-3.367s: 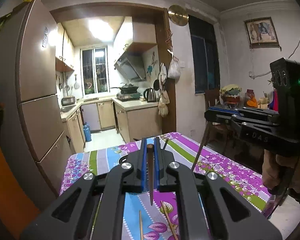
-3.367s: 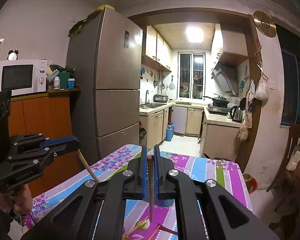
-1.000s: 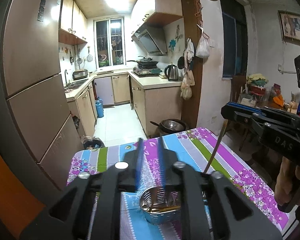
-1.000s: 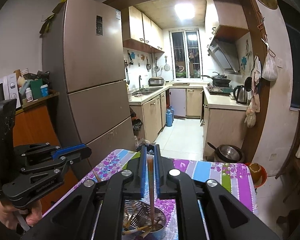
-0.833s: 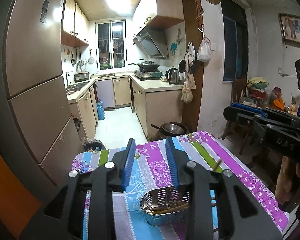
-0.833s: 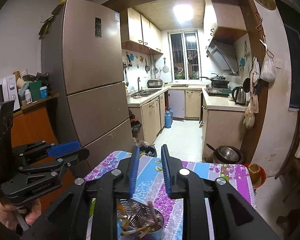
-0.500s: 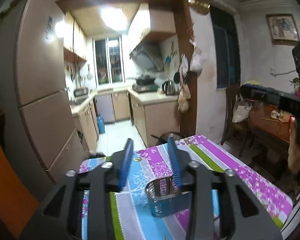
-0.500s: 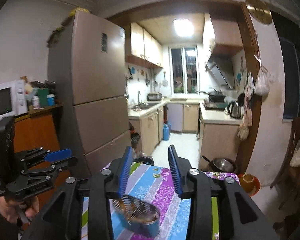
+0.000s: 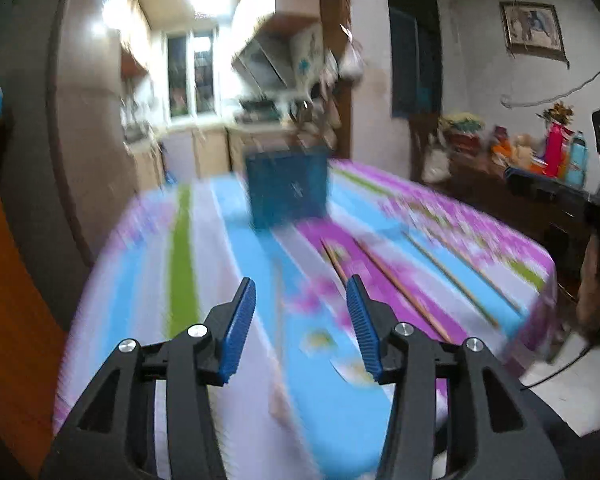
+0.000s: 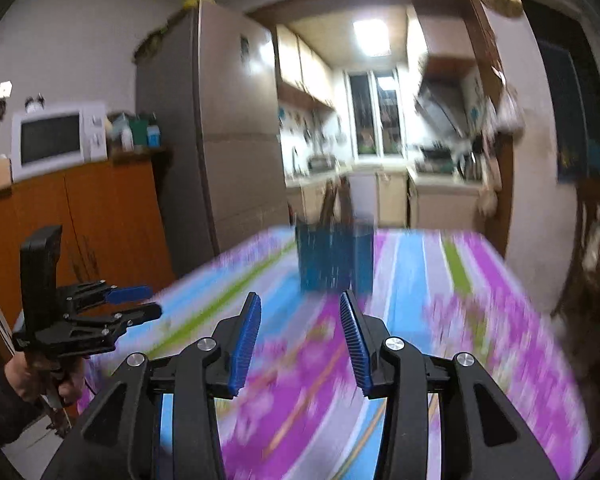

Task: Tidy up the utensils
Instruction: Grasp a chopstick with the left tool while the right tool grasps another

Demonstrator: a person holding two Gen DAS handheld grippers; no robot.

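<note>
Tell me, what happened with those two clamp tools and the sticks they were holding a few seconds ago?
Each gripper held one chopstick over the metal holder and let it go into it. The left gripper and right gripper now stand open with nothing between the pads, their jaws having just been opening, and both have dropped low over the table. Several chopsticks lie on the cloth. The holder stays in place.

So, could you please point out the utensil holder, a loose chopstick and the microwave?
Utensil holder [image 9: 287, 192], left wrist view, its blurred blue side.
Chopstick [image 9: 404, 292], left wrist view, mid-shaft on the tablecloth.
Microwave [image 10: 50, 140], right wrist view, its dark door.
</note>
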